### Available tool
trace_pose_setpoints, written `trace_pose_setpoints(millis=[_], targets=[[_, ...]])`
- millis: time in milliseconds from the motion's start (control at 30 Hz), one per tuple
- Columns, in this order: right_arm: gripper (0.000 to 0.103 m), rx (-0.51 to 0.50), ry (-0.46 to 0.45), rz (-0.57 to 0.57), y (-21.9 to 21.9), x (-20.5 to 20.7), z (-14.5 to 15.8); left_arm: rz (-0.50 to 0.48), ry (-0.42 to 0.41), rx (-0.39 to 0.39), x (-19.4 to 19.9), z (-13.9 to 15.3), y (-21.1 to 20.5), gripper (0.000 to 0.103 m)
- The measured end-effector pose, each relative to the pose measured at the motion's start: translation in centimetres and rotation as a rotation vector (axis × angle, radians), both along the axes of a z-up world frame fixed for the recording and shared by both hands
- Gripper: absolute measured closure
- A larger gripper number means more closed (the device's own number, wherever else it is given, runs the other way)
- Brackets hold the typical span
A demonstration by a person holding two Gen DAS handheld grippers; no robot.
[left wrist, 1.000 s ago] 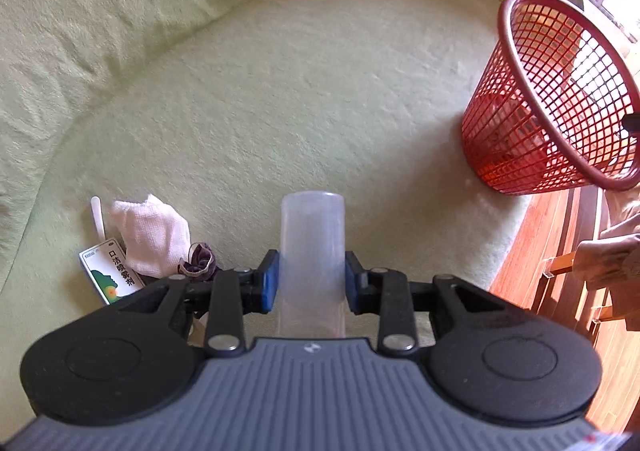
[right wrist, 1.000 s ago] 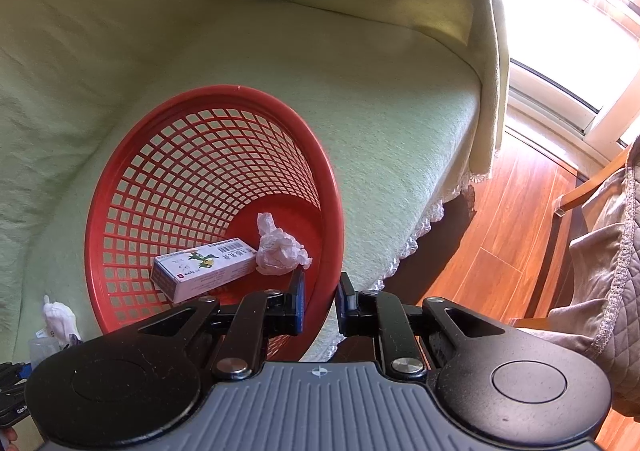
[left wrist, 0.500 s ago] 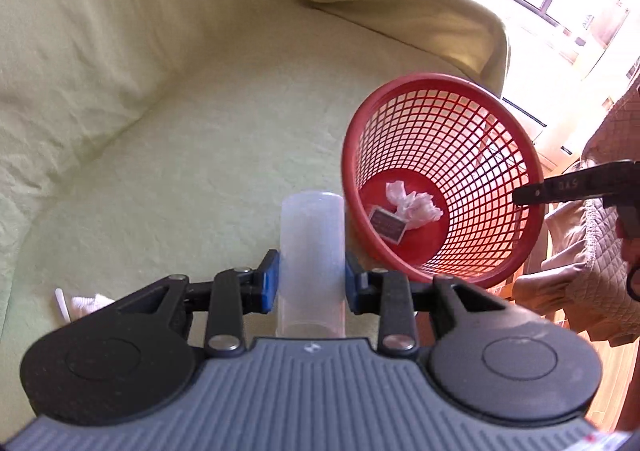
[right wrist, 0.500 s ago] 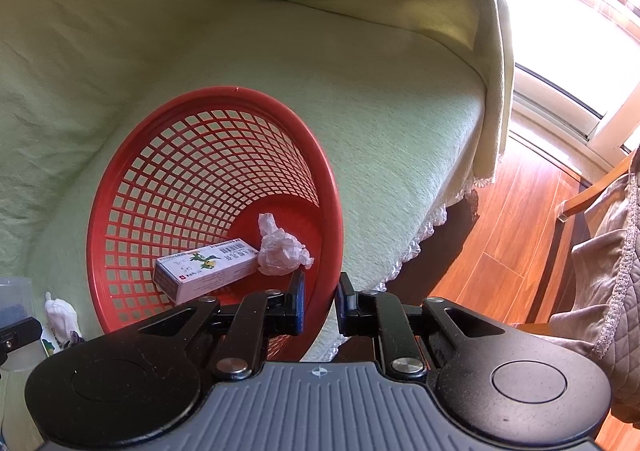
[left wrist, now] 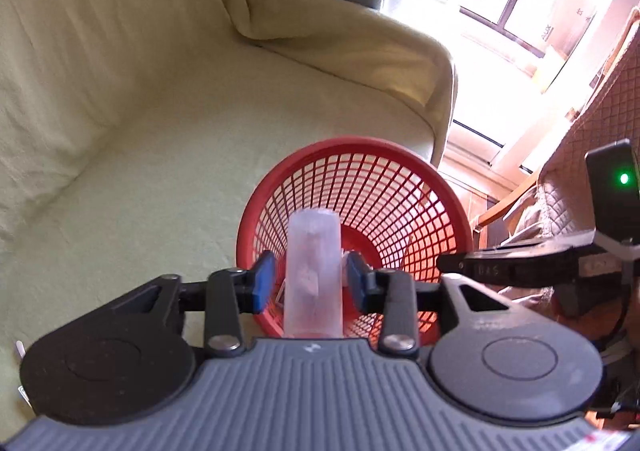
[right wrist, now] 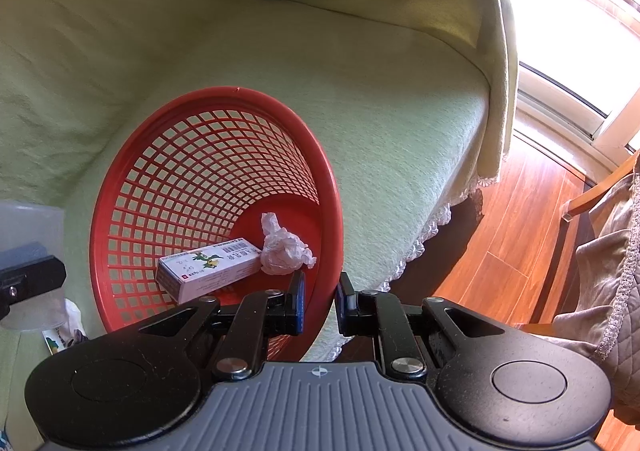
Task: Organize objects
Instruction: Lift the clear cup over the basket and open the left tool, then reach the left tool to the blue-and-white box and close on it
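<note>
We have the cup (left wrist: 313,271) between L gripper (left wrist: 312,283) pads, in front of the basket (left wrist: 448,203) mouth; small gaps show each side, so pads look released or nearly so. R gripper (right wrist: 319,301) clenched on basket rim (right wrist: 334,211), tilting it. Box (right wrist: 208,269) & tissue (right wrist: 284,251) inside. Cup prob. light, thin, slick plastic; grip mid-wall, gently.

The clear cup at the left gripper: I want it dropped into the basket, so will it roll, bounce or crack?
The cup looks thin-walled and seemingly empty, so probably light and springy rather than brittle. Its round, tapered shape would likely roll in a curve. The mesh wall of the tilted basket should stop it.
</note>
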State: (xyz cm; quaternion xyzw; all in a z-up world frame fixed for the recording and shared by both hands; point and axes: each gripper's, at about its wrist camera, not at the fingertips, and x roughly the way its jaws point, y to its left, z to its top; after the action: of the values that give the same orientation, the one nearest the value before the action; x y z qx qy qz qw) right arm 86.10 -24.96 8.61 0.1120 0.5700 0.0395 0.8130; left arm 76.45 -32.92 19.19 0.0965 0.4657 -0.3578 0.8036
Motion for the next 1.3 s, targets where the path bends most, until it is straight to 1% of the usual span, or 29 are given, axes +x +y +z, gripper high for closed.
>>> trace_pose_setpoints(millis=[33,100,200,267,400,567,667,767,833,933,1033,1133,1300], targets=[[0.091,0.002,-0.001,0.0,-0.1,0.0,0.0,-0.001,-0.022,-0.009,-0.1,0.4,-0.3,0.041],[0.091,0.009,0.0,0.0,-0.1,0.0,0.0,0.003,-0.052,-0.018,-0.1,0.9,-0.2,0.04],[0.091,0.012,0.0,0.0,0.0,0.0,-0.1,0.036,-0.051,-0.013,0.1,0.8,0.9,0.04],[0.091,0.017,0.004,-0.005,-0.1,0.0,-0.1,0.072,-0.049,0.006,0.2,0.4,2.3,0.04],[0.093,0.085,0.022,-0.063,-1.2,0.2,-0.3,0.173,-0.025,0.066,-0.2,-1.3,7.1,0.04],[0.096,0.202,0.043,-0.138,-2.1,0.6,-0.1,0.346,0.057,0.158,-1.5,-4.4,15.3,0.041],[0.097,0.248,0.056,-0.172,-1.9,1.0,0.2,0.439,0.083,0.21,-2.6,-5.7,19.6,0.041],[0.096,0.286,0.068,-0.207,-1.7,1.2,0.4,0.512,0.105,0.238,-3.8,-6.7,23.1,0.041],[0.096,0.326,0.082,-0.227,-1.4,1.4,0.6,0.55,0.117,0.24,-4.5,-7.0,25.4,0.041],[0.096,0.385,0.103,-0.24,-0.2,1.5,0.8,0.596,0.122,0.249,-5.5,-7.7,28.4,0.041],[0.096,0.421,0.118,-0.223,1.9,1.4,1.0,0.627,0.129,0.257,-6.3,-8.5,30.5,0.041],[0.096,0.421,0.132,-0.182,4.5,1.0,0.9,0.639,0.15,0.263,-6.9,-9.6,32.0,0.041],[0.096,0.379,0.161,-0.132,7.7,0.3,-0.1,0.654,0.19,0.27,-7.3,-12.4,33.6,0.041]])
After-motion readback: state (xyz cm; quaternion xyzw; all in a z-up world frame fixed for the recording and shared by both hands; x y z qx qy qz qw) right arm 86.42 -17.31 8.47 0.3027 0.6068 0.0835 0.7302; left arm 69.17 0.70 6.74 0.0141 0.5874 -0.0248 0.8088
